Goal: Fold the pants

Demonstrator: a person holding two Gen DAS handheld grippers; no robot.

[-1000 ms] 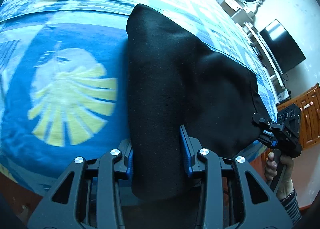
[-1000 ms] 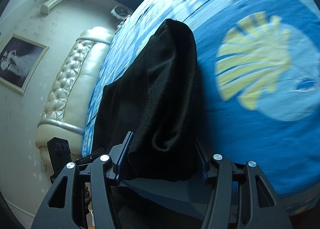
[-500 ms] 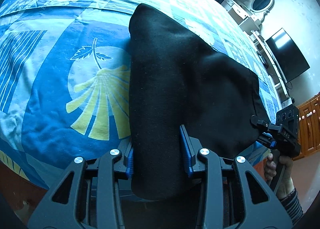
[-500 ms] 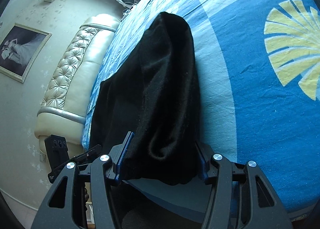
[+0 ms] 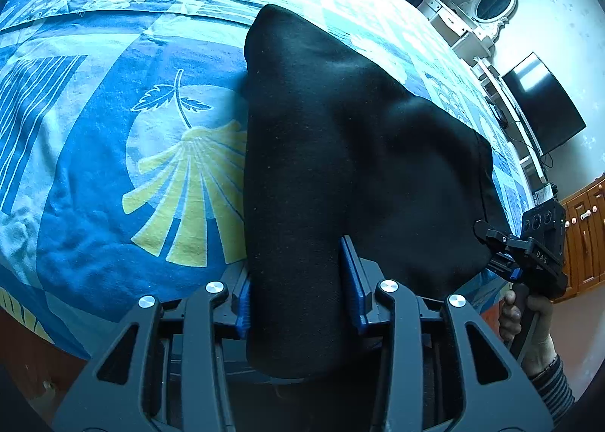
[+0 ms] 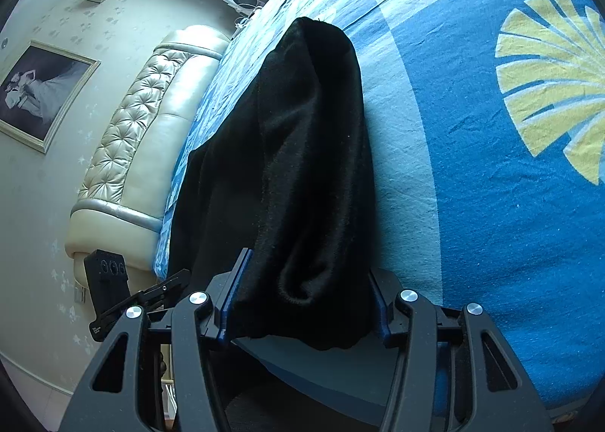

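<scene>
The black pants [image 5: 340, 152] hang between both grippers above a blue patterned bedspread [image 5: 94, 175]. My left gripper [image 5: 298, 281] is shut on one corner of the pants, the cloth bunched between its blue pads. My right gripper [image 6: 302, 303] is shut on the other corner of the pants [image 6: 302, 167]. The right gripper also shows at the right edge of the left wrist view [image 5: 503, 250], clamping the cloth. The left gripper shows at the lower left of the right wrist view [image 6: 140, 296]. The far end of the pants rests on the bed.
A cream tufted headboard [image 6: 140, 137] stands at the bed's end, with a framed picture [image 6: 38, 92] on the wall. A television [image 5: 544, 107], a white dresser [image 5: 465, 27] and wooden cabinets [image 5: 582, 228] stand beyond the bed's far side.
Both grippers have moved with the pants across the bed, so the yellow fan pattern has shifted in both views. Both stay shut on the cloth.
</scene>
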